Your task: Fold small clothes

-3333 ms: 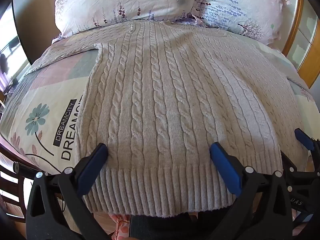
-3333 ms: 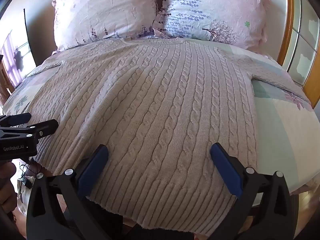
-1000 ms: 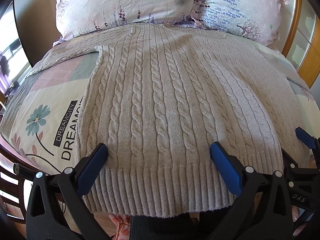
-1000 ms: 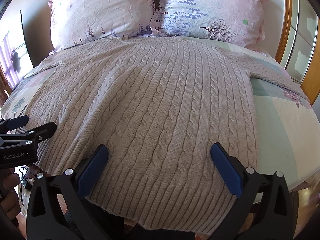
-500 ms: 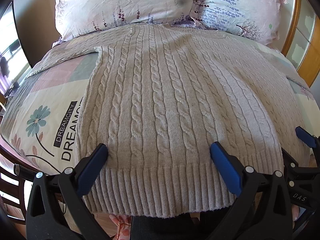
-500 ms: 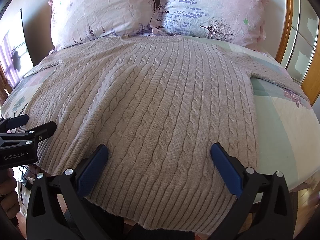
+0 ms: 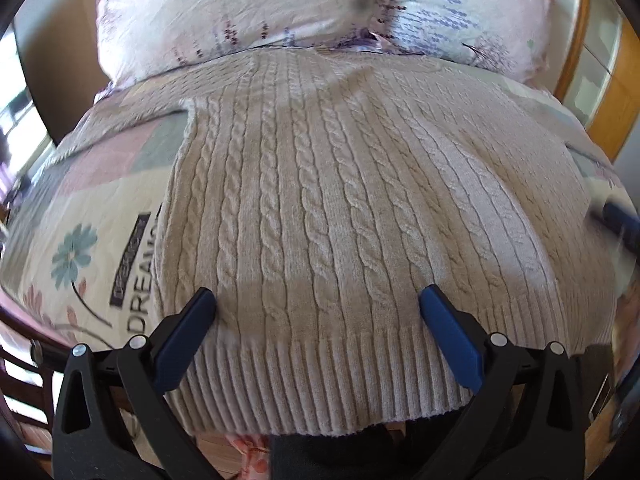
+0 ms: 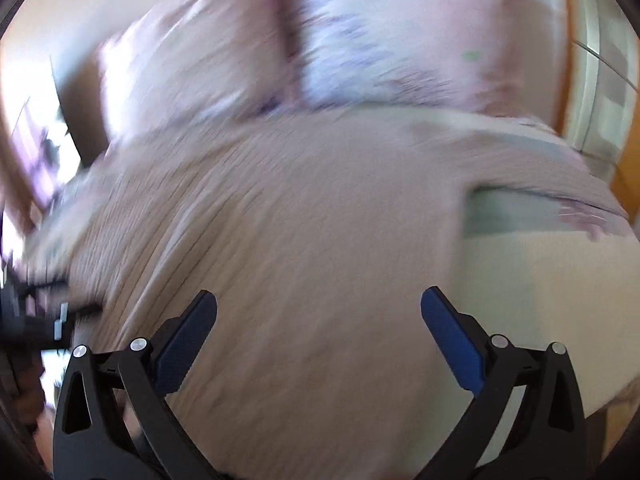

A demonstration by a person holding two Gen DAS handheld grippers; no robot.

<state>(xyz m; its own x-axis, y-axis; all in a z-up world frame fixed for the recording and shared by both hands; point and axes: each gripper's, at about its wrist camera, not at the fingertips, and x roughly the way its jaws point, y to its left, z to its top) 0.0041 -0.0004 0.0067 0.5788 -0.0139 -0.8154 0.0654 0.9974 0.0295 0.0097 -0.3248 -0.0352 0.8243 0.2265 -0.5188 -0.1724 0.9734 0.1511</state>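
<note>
Lay flat across the bed (image 7: 100,216), sweater (image 7: 340,208), hem at 6 o'clock, collar at 12. Held nothing: left gripper (image 7: 316,312) and right gripper (image 8: 318,312), both spread wide. Risked bunching the knit by pinching one layer only.

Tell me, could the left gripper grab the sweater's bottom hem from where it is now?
Probably yes. The left gripper is open right over the ribbed hem of the sweater, and nothing lies between them.
</note>
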